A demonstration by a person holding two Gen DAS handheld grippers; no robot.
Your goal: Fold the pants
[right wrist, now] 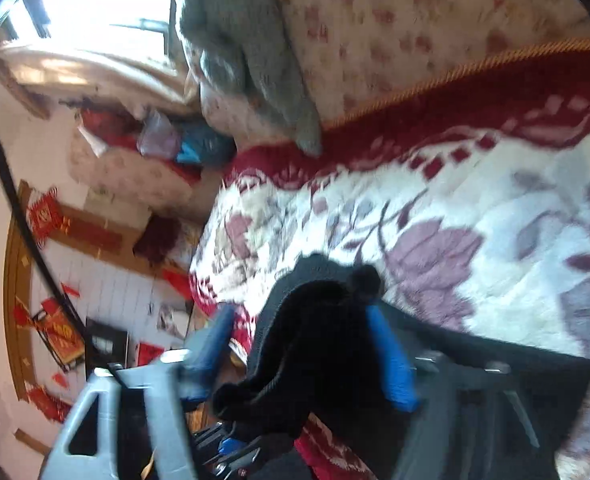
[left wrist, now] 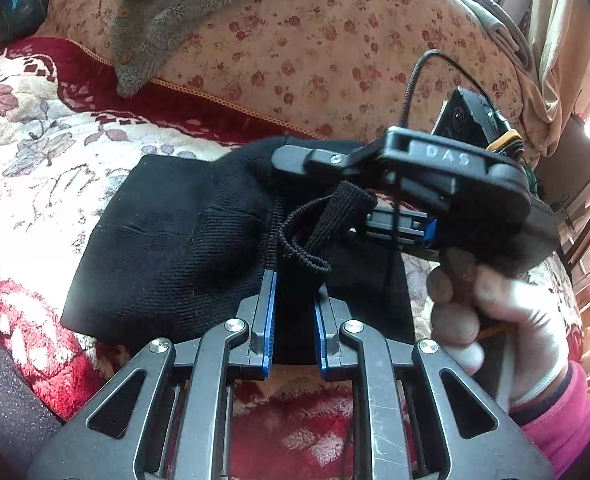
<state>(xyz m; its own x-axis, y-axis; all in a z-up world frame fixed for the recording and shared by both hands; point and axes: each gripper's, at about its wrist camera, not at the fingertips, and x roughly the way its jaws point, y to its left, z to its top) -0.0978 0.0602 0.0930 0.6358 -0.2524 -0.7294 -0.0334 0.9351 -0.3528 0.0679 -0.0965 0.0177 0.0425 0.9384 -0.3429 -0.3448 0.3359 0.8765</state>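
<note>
1. The black ribbed-knit pants (left wrist: 167,240) lay folded on a plush blanket printed with mauve flowers on cream and bordered in red (left wrist: 27,168), which covered a bed or sofa; which of the two could not be told.
2. The left gripper (left wrist: 293,292), with dark metal linkage arms and blue pads, was clamped on a band of the black knit fabric near the blanket's near edge; its pads pressed the cloth from both sides.
3. The right gripper (right wrist: 303,344) was parted, its blue pads standing clear on either side of a bunched fold of the pants with the cloth between them but not pinched. That view was blurred.
4. In the left wrist view the right gripper's black plastic body bore raised letters reading "DAS" (left wrist: 447,154), and a looped elastic waistband edge (left wrist: 307,240) hung just below its fingers.
5. A hand in a white glove with a pink sleeve cuff (left wrist: 495,320) gripped that tool's handle.
6. Behind the blanket rose a cushion in beige cloth sprinkled with small red roses and edged in gold cord (left wrist: 315,40).
7. A grey fleecy garment with buttons (left wrist: 155,12) was draped over that cushion, its tip touching the red border.
</note>
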